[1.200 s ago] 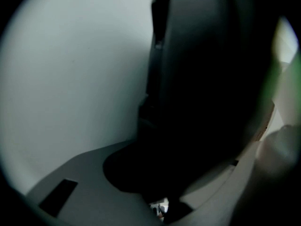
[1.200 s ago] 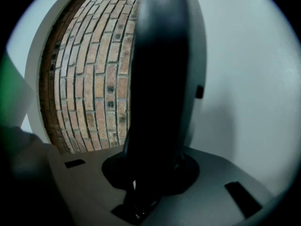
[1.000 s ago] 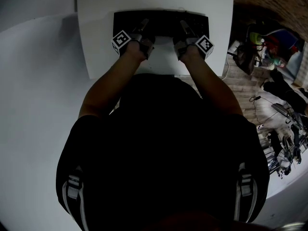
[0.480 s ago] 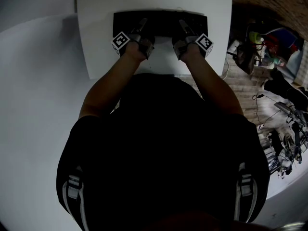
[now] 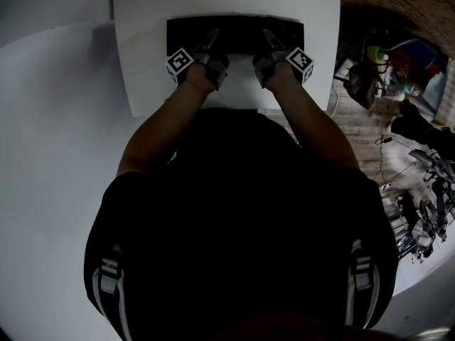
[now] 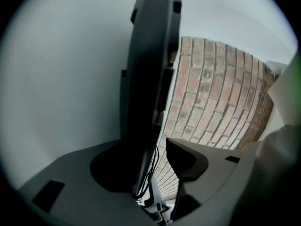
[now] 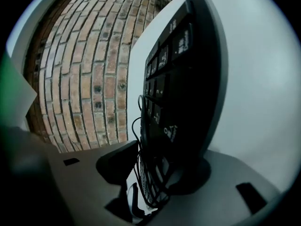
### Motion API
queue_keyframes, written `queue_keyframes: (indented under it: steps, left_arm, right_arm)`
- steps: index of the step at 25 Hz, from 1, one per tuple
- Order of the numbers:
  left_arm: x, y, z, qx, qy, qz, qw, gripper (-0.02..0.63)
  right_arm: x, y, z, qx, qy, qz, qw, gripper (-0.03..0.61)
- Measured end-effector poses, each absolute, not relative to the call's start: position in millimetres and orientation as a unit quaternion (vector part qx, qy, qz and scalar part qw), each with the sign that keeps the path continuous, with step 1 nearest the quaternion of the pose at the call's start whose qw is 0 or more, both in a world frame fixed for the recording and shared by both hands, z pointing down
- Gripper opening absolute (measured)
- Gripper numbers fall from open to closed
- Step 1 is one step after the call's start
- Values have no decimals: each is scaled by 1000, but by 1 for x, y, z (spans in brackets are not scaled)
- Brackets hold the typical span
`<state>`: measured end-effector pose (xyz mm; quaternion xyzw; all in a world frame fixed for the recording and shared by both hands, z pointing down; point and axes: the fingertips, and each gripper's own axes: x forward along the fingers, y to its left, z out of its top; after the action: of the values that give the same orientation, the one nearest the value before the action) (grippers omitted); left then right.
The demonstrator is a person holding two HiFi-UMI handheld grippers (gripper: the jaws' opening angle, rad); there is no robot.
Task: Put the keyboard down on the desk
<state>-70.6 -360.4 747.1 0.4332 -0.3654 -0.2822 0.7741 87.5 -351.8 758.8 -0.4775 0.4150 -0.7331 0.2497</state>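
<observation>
At twelve o'clock on the white rounded desk [image 5: 142, 69], the flat black plastic keyboard [image 5: 234, 28] lies between the jaws of the left gripper [image 5: 211, 40] and right gripper [image 5: 269, 38], which have just been opening and stand apart, so the set-down looks finished.

— What sort of place is shown?

— A workroom or lab is suggested, rather than a home. A plain white desk [image 5: 135, 69] is seen at 12 o'clock in the head view, with a black keyboard [image 5: 234, 33] on it.

— What else is it shown by?

— A bare brick wall [image 6: 221, 93] is seen beyond the desk in both gripper views. At 3 o'clock in the head view a plank floor [image 5: 355, 130] is strewn with cables and equipment [image 5: 419, 212], too small to be identified. More gear [image 5: 387, 66] is piled at 2 o'clock.
</observation>
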Motion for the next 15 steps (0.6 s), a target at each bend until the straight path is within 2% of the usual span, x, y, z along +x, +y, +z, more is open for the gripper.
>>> queue_keyframes:
  steps: [15]
  left_arm:
    - [-81, -337, 747, 426, -384, -260, 777, 237]
  right_arm:
    - [86, -335, 760, -481, 399, -747, 227, 210]
